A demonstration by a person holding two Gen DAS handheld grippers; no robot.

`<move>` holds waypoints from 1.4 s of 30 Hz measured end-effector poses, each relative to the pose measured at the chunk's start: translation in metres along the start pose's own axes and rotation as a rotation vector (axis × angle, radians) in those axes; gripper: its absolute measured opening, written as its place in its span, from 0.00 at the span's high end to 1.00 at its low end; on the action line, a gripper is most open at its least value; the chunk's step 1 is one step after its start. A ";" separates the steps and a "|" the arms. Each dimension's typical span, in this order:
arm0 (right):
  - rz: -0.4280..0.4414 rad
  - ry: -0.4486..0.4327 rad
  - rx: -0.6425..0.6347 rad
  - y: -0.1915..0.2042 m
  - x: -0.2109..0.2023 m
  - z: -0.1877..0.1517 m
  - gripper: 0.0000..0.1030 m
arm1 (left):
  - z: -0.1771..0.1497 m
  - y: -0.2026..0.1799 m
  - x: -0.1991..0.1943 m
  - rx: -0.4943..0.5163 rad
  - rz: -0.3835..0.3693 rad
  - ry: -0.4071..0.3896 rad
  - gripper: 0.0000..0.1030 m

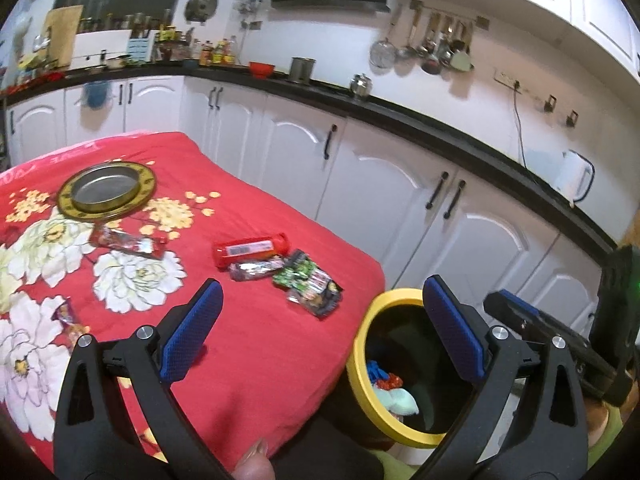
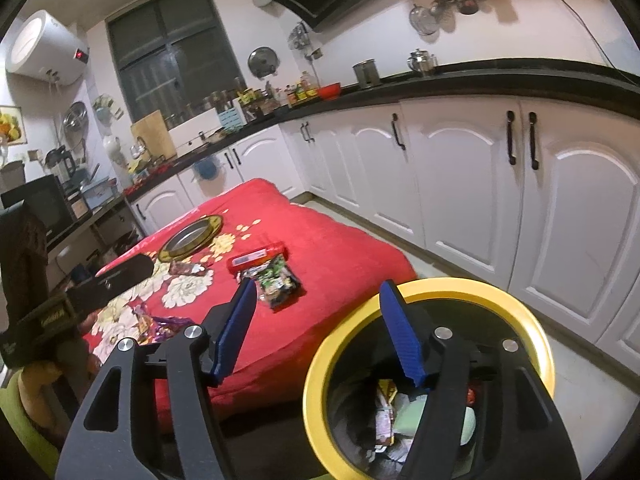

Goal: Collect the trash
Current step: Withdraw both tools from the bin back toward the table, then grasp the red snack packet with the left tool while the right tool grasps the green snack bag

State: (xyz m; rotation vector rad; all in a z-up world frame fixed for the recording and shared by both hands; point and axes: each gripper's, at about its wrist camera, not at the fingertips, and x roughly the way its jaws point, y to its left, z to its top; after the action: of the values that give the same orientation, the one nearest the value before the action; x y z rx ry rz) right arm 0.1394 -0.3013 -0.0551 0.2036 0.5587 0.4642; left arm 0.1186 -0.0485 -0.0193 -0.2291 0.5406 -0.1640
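Beside the yellow-rimmed bin (image 2: 320,360) (seemingly part-full), both grippers (image 1: 320,320) (image 2: 318,312) gape empty; wrappers (image 1: 304,280) lie near.

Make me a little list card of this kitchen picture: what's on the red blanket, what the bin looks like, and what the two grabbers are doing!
place: kitchen, white cabinets, black counter
table cover: red flowered cloth
on the cloth: red tube, snack wrappers, red wrapper, gold-rimmed plate
bin: yellow-rimmed bin beside the table, trash already inside
left gripper: open, holding nothing
right gripper: open, empty, above the bin's near edge
left to collect: the tube and wrappers
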 end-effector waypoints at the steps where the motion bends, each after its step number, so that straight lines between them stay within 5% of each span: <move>1: 0.004 0.003 -0.005 0.002 0.001 0.000 0.40 | 0.001 0.004 -0.001 -0.009 0.004 -0.004 0.11; 20: 0.065 0.118 -0.130 0.050 0.081 0.009 0.37 | 0.018 0.096 0.001 -0.186 0.136 -0.020 0.11; 37: 0.014 0.245 -0.166 0.041 0.177 0.015 0.34 | 0.050 0.175 0.071 -0.431 0.254 0.188 0.11; 42: 0.009 0.265 -0.170 0.041 0.193 0.015 0.34 | 0.049 0.198 0.095 -0.537 0.286 0.256 0.21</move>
State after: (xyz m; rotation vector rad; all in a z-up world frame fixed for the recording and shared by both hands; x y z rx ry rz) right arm 0.2773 -0.1745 -0.1195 -0.0191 0.7739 0.5491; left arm 0.2432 0.1301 -0.0760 -0.6547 0.8608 0.2391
